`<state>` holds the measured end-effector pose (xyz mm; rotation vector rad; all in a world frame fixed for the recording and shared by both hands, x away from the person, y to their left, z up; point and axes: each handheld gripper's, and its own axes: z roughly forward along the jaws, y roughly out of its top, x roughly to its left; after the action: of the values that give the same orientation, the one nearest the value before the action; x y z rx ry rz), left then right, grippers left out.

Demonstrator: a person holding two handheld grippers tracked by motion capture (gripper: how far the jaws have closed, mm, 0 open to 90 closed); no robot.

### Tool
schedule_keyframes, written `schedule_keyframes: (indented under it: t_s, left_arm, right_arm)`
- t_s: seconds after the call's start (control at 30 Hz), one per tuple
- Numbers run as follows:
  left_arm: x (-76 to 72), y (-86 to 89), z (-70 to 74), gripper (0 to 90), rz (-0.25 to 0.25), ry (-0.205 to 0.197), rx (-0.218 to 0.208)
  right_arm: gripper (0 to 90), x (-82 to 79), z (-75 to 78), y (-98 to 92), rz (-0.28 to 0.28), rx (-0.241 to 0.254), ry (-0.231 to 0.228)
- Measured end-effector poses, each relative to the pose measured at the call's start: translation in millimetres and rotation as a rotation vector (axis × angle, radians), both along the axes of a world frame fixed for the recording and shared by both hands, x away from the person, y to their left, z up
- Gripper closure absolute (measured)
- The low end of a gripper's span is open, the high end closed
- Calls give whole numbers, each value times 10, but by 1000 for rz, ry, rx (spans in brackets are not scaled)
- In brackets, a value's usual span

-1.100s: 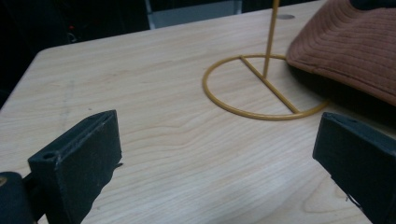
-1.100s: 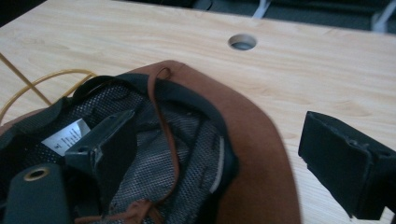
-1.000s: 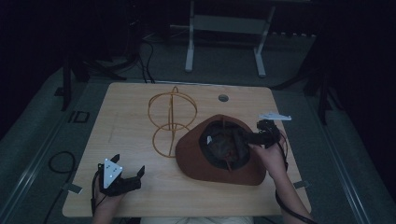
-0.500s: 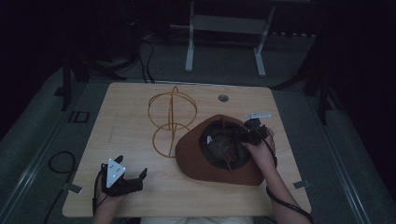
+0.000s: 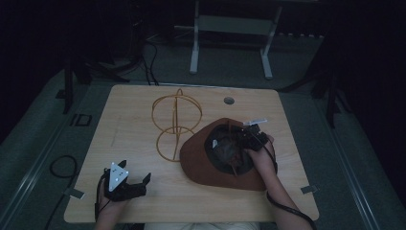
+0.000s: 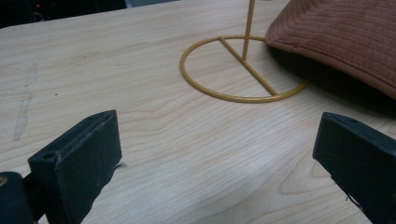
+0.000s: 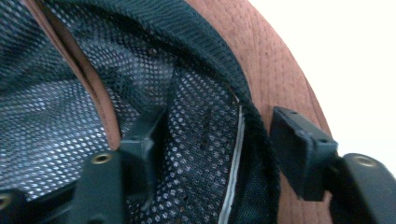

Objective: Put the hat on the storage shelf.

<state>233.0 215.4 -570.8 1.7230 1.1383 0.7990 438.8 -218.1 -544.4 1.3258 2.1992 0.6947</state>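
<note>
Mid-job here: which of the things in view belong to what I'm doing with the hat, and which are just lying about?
In the job:
- brown hat, upside down, lining up
- right gripper, jaws just closing astride the hat's inner band
- yellow wire hat stand, probably its destination

Lying about:
- left gripper, open, idle over the table
- grey grommet

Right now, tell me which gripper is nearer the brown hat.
Right. The right gripper straddles the edge of the hat crown opening, jaws just closing around it. The left gripper rests open on the table, apart from the brim.
</note>
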Motion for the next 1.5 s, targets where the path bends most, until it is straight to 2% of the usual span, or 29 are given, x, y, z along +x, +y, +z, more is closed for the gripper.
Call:
schedule_keyframes:
  t_s: [0.13, 0.2, 0.3, 0.37, 0.43, 0.6, 0.8, 0.93, 1.03, 1.13, 1.27, 1.3, 1.37, 1.5]
  left_arm:
    - [8, 16, -5, 18, 2, 7, -12]
    - [9, 18, -6, 18, 6, 8, -15]
    - [11, 21, -7, 18, 9, 12, -13]
    - [20, 16, -21, 31, 26, 20, 2]
    - [26, 22, -27, 35, 25, 28, -5]
    - [24, 39, -16, 35, 29, 25, -20]
    - [22, 23, -12, 36, 27, 22, -7]
    - [24, 23, -14, 36, 26, 26, -6]
    - [23, 27, -8, 36, 27, 20, -9]
    - [21, 27, -2, 48, 37, 16, 0]
    - [25, 35, 1, 48, 42, 19, -7]
    - [25, 35, 1, 48, 42, 19, -7]
    - [26, 31, 7, 49, 41, 21, -7]
    - [33, 13, 15, 52, 41, 29, -9]
  right_arm:
    - [552, -18, -18, 40, 18, -83, -30]
    - [664, -29, -22, 59, 22, -128, -51]
    - [766, -34, -13, 54, 10, -138, -63]
    - [812, -42, 3, 36, -3, -121, -61]
    - [827, -55, 17, 8, -16, -93, -69]
    - [835, -127, 90, -54, -38, -26, -111]
    - [837, -184, 211, -121, -39, 9, -146]
    - [839, -246, 304, -201, -50, 75, -175]
    - [838, -297, 405, -256, -55, 118, -182]
    - [839, -345, 505, -288, -48, 135, -198]
    - [839, -412, 674, -341, -42, 181, -230]
    - [839, -412, 674, -341, -42, 181, -230]
    - [839, -471, 811, -378, -36, 211, -265]
    - [838, -537, 972, -418, -29, 235, -311]
